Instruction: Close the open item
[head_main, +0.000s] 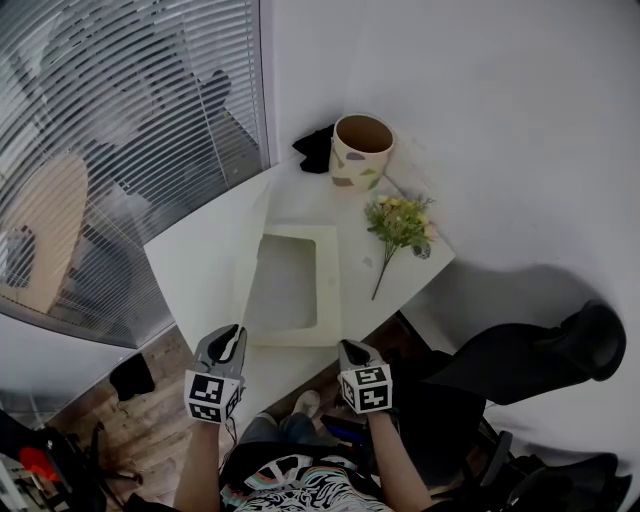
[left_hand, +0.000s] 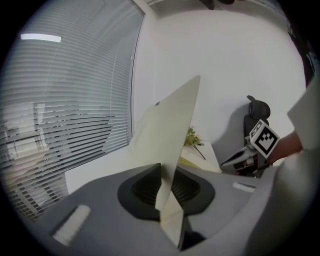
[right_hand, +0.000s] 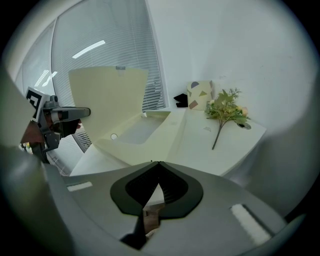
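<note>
Cream box lies open mid white table, w/ its lid upright along the left side. L gripper is clamped on the lid's near edge. R gripper sits just by the box's near-right corner, jaws together, nothing btwn. Flower sprig & patterned pot lie beyond.

Head view overhead; gripper views low, near box

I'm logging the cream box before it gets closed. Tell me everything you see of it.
The box is a flat, pale cream, card-like tray with a broad rim and a shallow, empty well. It lies on the white table. Its hinged lid stands raised at its left, edge pinched in the left gripper.
</note>
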